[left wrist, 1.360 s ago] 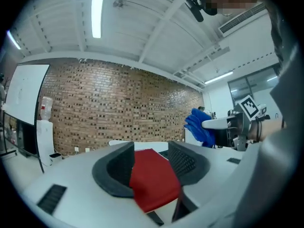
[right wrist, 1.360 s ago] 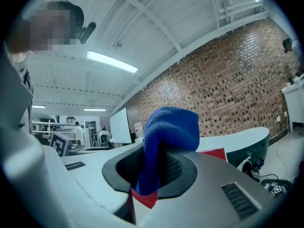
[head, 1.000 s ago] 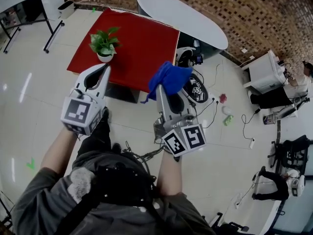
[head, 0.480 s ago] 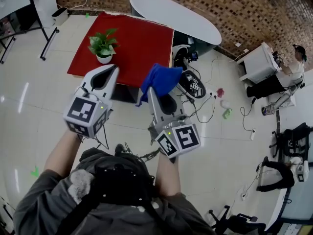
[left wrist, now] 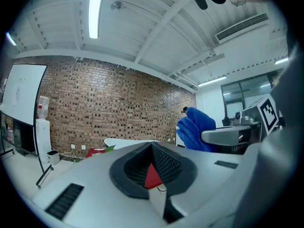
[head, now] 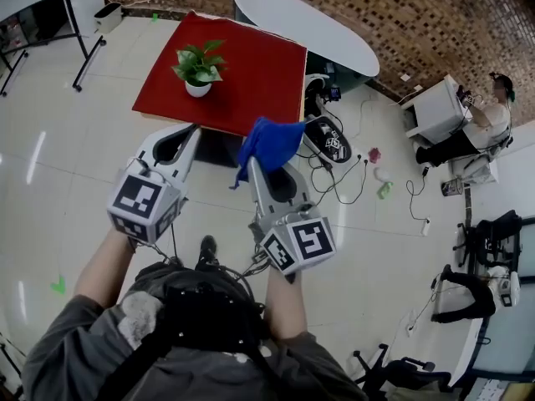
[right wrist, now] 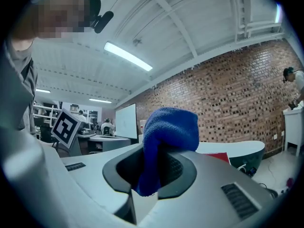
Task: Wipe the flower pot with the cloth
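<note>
A small white flower pot [head: 198, 88] with a green plant stands on the red table [head: 251, 73], far ahead of both grippers. My left gripper [head: 191, 129] is shut and empty, its tip over the floor by the table's near edge. My right gripper [head: 253, 162] is shut on the blue cloth [head: 268, 144], which bunches up over its tip. In the right gripper view the cloth [right wrist: 168, 132] fills the jaw gap and hangs down between the jaws. From the left gripper view the cloth [left wrist: 194, 129] shows at the right, and a strip of the red table [left wrist: 94, 152] lies ahead.
A white oval table [head: 309, 23] stands behind the red one, against a brick wall [head: 401, 7]. Cables and a black device [head: 328, 143] lie on the floor to the right. A person sits at a white desk [head: 439, 111] far right. A whiteboard stand [head: 88, 53] is at the left.
Both grippers have slid lower in the head view, the right one also leftward, cloth still held. The pot and red table now show further right and a little higher.
</note>
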`<state>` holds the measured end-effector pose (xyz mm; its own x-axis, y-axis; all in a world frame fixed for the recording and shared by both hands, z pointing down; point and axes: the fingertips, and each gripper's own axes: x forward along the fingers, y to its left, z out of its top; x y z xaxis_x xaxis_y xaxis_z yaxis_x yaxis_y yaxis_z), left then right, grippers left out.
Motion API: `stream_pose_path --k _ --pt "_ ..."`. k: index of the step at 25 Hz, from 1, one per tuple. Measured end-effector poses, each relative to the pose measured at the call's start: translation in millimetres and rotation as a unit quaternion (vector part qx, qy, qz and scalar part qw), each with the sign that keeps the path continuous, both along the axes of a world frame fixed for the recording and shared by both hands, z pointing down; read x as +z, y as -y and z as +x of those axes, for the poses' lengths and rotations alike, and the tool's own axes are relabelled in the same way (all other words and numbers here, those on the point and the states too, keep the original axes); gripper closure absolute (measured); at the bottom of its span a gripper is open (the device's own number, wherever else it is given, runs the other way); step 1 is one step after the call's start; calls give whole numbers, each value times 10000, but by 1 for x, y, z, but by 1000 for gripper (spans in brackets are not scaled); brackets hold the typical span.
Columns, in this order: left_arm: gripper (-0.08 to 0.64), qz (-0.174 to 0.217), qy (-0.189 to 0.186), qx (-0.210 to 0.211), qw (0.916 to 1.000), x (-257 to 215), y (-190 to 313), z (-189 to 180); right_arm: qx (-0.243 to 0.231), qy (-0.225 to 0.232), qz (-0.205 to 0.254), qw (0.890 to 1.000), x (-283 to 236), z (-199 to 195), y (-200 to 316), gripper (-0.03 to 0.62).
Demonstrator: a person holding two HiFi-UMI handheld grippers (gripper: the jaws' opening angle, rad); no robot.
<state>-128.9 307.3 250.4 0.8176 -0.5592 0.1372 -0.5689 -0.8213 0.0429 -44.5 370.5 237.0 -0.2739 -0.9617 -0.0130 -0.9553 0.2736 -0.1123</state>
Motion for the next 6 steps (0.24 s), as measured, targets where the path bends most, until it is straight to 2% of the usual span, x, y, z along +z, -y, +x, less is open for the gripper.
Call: stream_pose_path --k 3,6 --pt "554 -122 -113 57 9998 0 -18 -11 28 -38 -31 10000 -3 -8 -18 516" --pt "554 -167 -69 103 9998 3 -38 -23 66 -72 -69 9999 -5 -15 -37 517"
